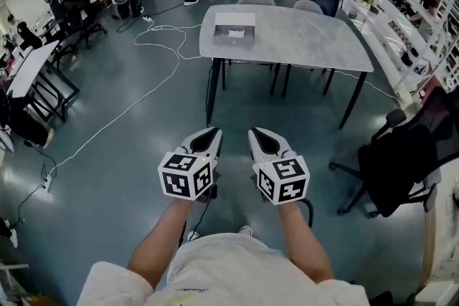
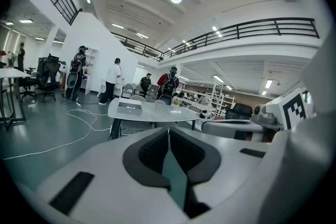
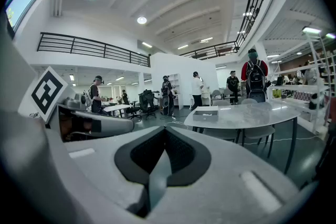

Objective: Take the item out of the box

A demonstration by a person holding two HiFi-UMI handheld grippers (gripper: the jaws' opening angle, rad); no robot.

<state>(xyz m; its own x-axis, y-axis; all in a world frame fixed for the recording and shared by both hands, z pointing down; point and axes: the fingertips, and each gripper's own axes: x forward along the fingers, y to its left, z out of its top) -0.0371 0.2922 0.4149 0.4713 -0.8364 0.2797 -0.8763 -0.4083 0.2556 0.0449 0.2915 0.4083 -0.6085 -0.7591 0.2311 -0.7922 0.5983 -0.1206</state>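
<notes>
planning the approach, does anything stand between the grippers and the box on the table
Nothing visible: only floor lies between the left gripper, the right gripper and the grey marbled table, where the shallow grey box sits towards its far left corner.

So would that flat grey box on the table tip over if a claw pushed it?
Probably not: the box is low and wide, so it should slide rather than tip. The table top looks smooth, so it may skid easily. Its weight can't be judged from this far away.

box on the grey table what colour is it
The shallow rectangular box is pale grey, much like the grey table under it; head view shows it best.
</notes>
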